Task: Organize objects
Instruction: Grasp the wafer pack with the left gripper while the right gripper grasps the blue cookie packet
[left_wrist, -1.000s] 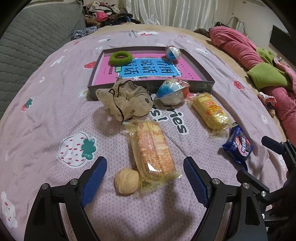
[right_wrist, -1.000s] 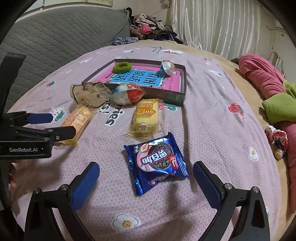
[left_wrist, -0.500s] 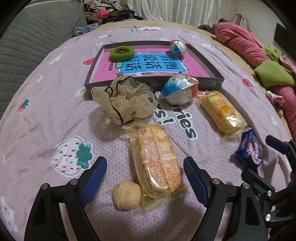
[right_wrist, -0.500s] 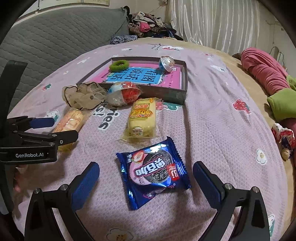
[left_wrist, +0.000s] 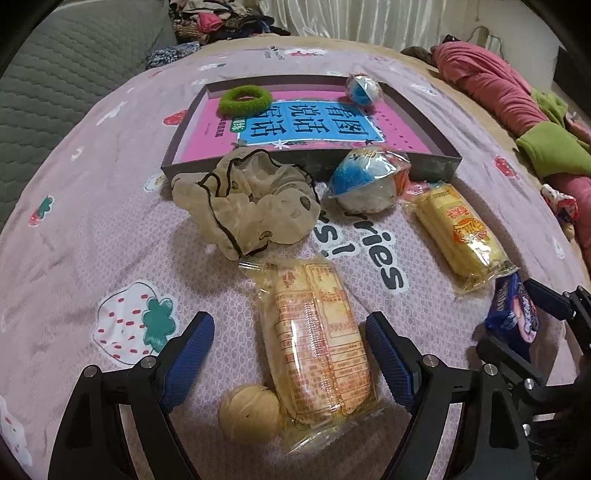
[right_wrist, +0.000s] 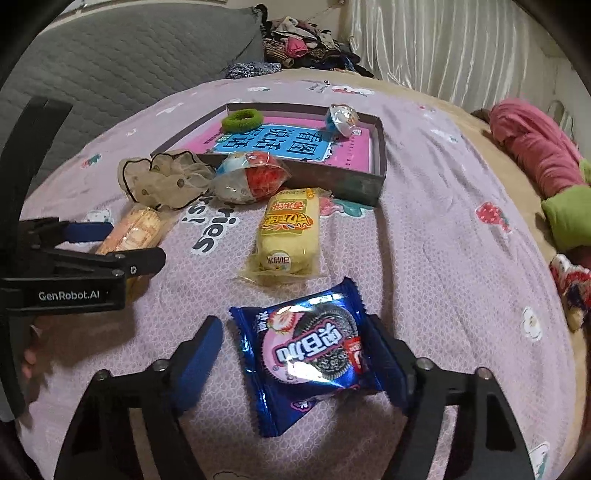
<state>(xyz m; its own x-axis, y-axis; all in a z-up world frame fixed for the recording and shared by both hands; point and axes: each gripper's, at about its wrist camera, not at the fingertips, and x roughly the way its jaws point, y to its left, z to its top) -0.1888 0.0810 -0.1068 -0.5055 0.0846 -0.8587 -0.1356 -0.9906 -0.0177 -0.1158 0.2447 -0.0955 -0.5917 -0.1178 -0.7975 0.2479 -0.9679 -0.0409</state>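
Both tongs are spread: the right tongs straddle the blue cookie packet, the left tongs the orange cracker pack lying lengthwise between its fingers.

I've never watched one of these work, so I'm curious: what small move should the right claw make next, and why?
Probably close. The right claw is open, with the blue cookie packet lying on the bedspread between its blue pads, the right-hand pad apparently already touching the wrapper. Squeezing would likely secure the packet so it can be carried to the gray tray.
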